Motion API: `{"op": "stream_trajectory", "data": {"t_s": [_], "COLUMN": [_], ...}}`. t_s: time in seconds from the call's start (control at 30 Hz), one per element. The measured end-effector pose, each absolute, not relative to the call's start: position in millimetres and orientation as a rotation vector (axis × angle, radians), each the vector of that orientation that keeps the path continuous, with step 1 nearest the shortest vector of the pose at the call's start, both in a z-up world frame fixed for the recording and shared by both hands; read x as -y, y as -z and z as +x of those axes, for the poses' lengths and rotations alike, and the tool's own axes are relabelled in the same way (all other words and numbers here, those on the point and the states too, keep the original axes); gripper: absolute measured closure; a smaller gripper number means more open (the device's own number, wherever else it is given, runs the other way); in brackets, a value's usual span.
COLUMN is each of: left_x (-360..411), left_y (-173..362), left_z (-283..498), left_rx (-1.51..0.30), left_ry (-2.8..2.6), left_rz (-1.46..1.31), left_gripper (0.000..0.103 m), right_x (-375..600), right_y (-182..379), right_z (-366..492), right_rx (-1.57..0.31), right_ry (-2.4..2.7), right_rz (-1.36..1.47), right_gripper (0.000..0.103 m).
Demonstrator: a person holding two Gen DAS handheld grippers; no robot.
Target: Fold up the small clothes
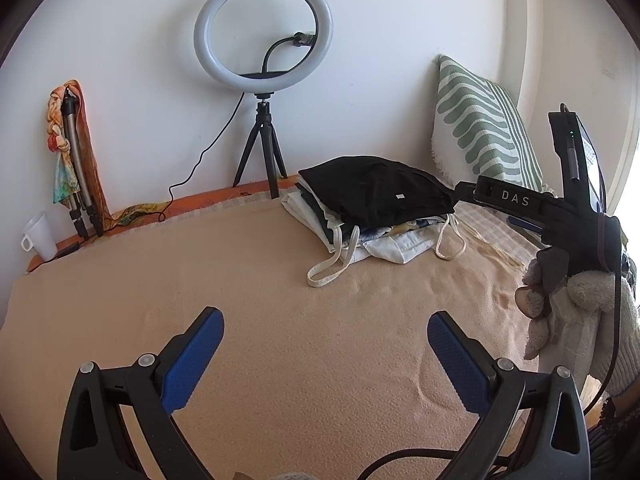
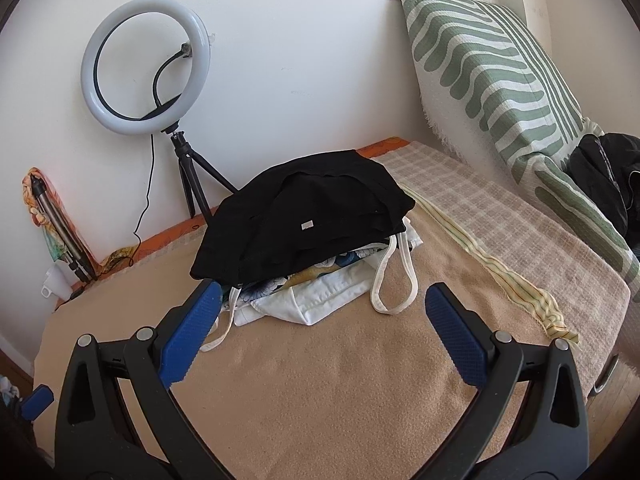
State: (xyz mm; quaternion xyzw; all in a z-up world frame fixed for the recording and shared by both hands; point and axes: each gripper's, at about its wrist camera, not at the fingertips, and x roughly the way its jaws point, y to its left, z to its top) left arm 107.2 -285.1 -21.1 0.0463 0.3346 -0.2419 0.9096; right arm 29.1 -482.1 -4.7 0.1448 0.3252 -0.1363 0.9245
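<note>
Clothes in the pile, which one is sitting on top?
The black garment with a small white tag tops the pile; the floral piece and the white one lie beneath it.

Each gripper (image 1: 324, 344) has 2 black arms with blue, textured pads (image 1: 192, 364) and silver screws. The right gripper (image 2: 322, 330) matches, marked "DAS".

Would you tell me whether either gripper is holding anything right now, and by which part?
Nothing is held: the left gripper and right gripper are both open and empty.
</note>
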Motion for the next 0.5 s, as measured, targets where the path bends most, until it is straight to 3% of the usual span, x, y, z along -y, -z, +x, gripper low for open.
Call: {"op": "stream_trajectory", "data": {"t_s": [0.5], "left_x": [287.0], "left_y": [17.6], "left_z": [103.7], "left_rx": [-0.669], "left_ry": [0.497], "left_rz": [0.116], "left_gripper": [0.0], "right_x": [483.1], "right_y": [5.0], "right_z": [31.6], "right_rx": [-0.667], "right_ry": [0.277], "right_rz": [0.295], "right_gripper": [0.0]}}
